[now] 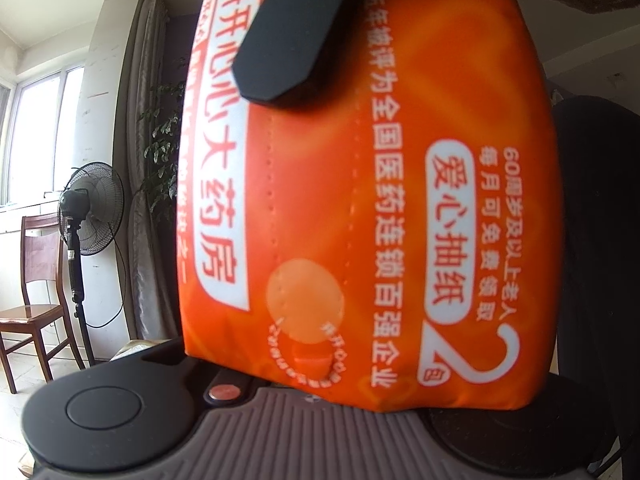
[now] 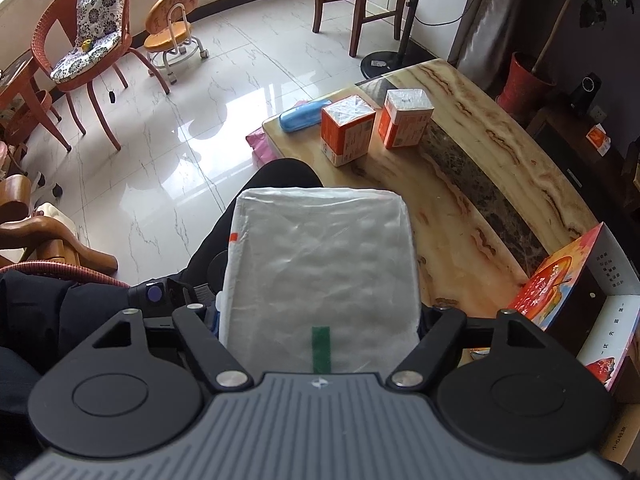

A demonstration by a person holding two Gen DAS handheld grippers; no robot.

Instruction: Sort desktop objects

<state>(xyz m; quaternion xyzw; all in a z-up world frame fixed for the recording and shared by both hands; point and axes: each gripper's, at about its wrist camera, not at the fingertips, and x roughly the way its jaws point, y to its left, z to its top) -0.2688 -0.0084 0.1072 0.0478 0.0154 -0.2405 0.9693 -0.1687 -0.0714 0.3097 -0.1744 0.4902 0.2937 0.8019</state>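
We carry the orange tissue pack (image 1: 360, 200) above our lap, clamped across its width in the right gripper (image 2: 320, 320), the left gripper apparently shut and idle beside it, so next comes setting it on the table (image 2: 500, 184).

Two orange boxes (image 2: 376, 128) and a blue case (image 2: 304, 116) crowd the desk's (image 2: 500, 184) far end; its middle lies open.
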